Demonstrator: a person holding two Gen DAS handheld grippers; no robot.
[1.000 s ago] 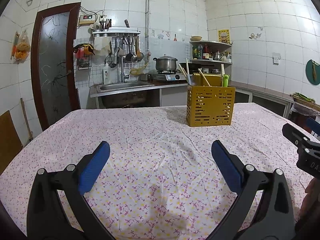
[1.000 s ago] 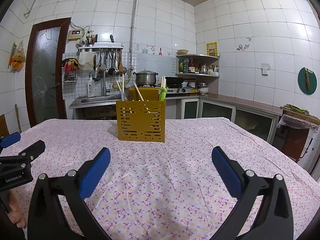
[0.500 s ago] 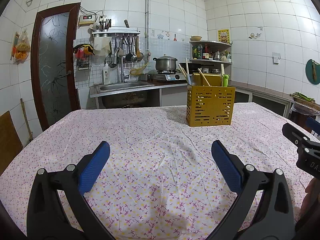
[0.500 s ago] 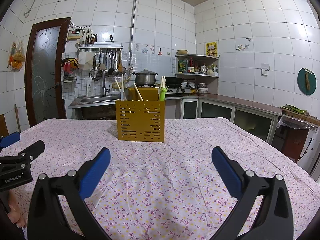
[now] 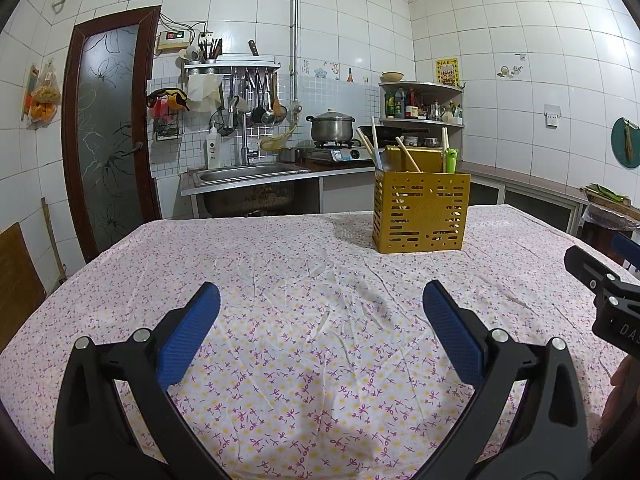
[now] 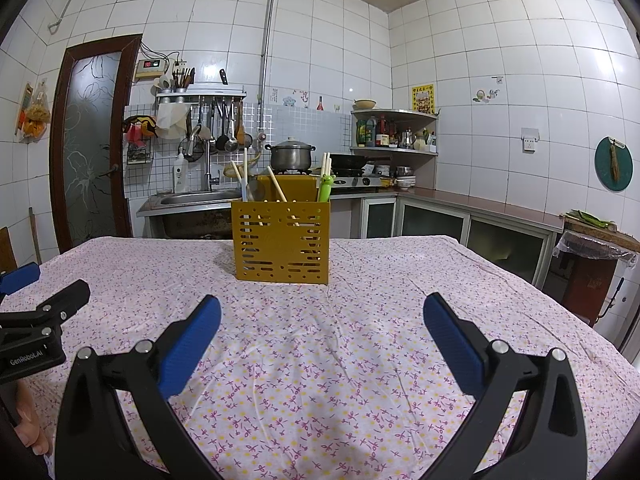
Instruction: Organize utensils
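A yellow slotted utensil holder (image 5: pixel 420 212) stands upright on the flowered tablecloth (image 5: pixel 280 280), far right of centre in the left wrist view and centred in the right wrist view (image 6: pixel 282 240). Chopsticks (image 6: pixel 278 190), a spoon-like utensil and a green frog-topped utensil (image 6: pixel 325 188) stick up out of it. My left gripper (image 5: pixel 320 320) is open and empty, well short of the holder. My right gripper (image 6: pixel 322 324) is open and empty, also short of it. Each gripper shows at the edge of the other's view.
Behind the table are a steel sink (image 5: pixel 244 174), hanging ladles, a pot on a stove (image 5: pixel 331 128) and a corner shelf of bottles (image 6: pixel 394 132). A brown door (image 5: pixel 108 132) is at the left. A counter runs along the right wall.
Both views have shifted very slightly; the holder sits a touch lower in the right wrist view. The grippers stay open and empty.
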